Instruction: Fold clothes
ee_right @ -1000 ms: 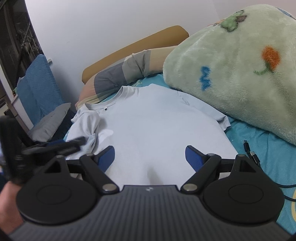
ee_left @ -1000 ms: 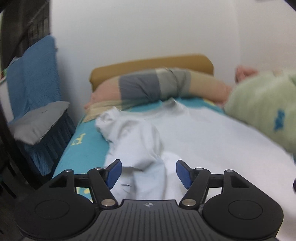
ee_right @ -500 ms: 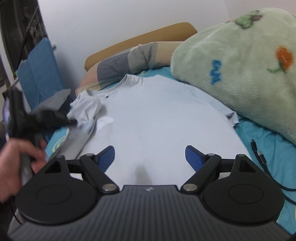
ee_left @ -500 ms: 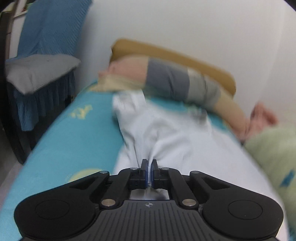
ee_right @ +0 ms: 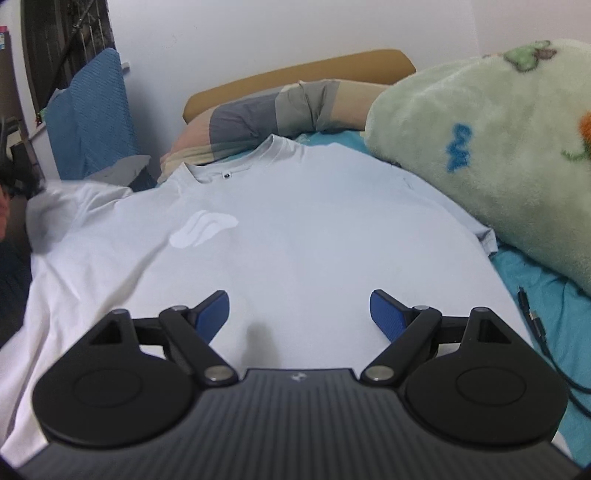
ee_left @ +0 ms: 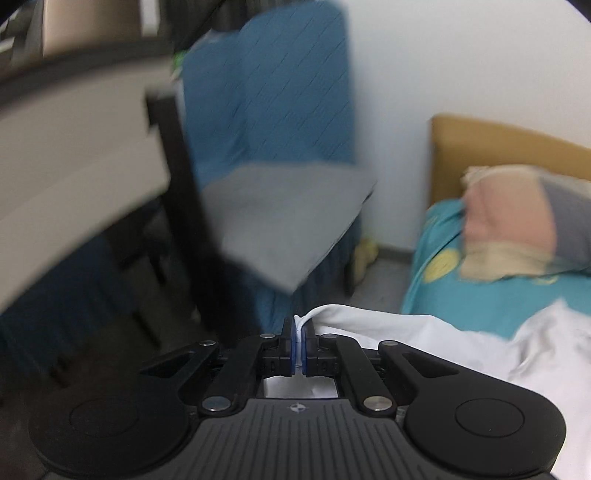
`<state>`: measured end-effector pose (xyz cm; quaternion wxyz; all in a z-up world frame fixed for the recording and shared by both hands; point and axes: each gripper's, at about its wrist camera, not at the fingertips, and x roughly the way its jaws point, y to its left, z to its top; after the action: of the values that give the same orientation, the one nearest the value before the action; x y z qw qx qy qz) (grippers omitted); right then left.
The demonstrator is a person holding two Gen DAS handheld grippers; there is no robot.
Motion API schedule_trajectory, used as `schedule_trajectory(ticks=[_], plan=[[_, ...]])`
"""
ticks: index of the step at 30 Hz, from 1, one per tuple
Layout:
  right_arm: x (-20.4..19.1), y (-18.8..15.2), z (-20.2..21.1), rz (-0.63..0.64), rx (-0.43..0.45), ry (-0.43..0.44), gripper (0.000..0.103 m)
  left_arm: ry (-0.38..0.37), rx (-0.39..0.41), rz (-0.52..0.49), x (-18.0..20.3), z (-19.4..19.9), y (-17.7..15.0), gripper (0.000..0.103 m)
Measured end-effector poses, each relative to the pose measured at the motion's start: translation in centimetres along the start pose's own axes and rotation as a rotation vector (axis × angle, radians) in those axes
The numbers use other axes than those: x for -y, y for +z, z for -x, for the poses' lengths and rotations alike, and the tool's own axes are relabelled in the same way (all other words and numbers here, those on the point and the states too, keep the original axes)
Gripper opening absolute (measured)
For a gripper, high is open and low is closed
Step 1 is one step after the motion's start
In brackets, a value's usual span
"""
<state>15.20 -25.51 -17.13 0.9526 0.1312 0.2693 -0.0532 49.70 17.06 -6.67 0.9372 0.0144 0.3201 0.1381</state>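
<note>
The white T-shirt (ee_right: 314,236) lies face up on the bed (ee_right: 543,280), collar toward the pillow (ee_right: 266,114). This looks like the spreading step: the left tool (ee_left: 298,341) is clenched on the sleeve edge (ee_left: 325,312), drawn out past the bed's side. The right tool (ee_right: 299,310) hovers released over the hem. Next, that sleeve needs laying flat. The green blanket (ee_right: 491,140) crowds the other sleeve; a cable (ee_right: 535,325) lies beside it.

White wall (ee_right: 258,33), bed with teal sheet (ee_left: 491,295) and tan headboard (ee_right: 295,74), striped pillow (ee_right: 266,114), green fleece blanket (ee_right: 480,147), chair draped in blue cloth (ee_left: 269,92) with grey cushion (ee_left: 284,221), grey floor (ee_left: 384,269), dark window grille (ee_right: 66,40).
</note>
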Motion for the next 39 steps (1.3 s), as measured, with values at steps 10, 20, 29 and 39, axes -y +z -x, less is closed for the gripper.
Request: schedule_trajectory(ticks=[10,20,29,39], plan=[[-1.0,0.4,0.3,0.030,0.029,0.013,0.085,-0.220,0.031,-0.060,3.0,5.3,-5.3,0.062],[0.7,2.5,5.4,-0.011,0.116,0.040,0.085,-0.379,0.063,-0.061,8.2,24.2,-10.4,0.076],[3.2,4.1,10.5,-0.077,0.179,0.089,0.085,-0.420,0.070,-0.061,10.5,36.9,-18.4,0.083],[3.4,3.5,10.7,-0.103,0.130,0.082,0.085,-0.429,0.057,-0.128,12.6,37.8,-22.7,0.090]])
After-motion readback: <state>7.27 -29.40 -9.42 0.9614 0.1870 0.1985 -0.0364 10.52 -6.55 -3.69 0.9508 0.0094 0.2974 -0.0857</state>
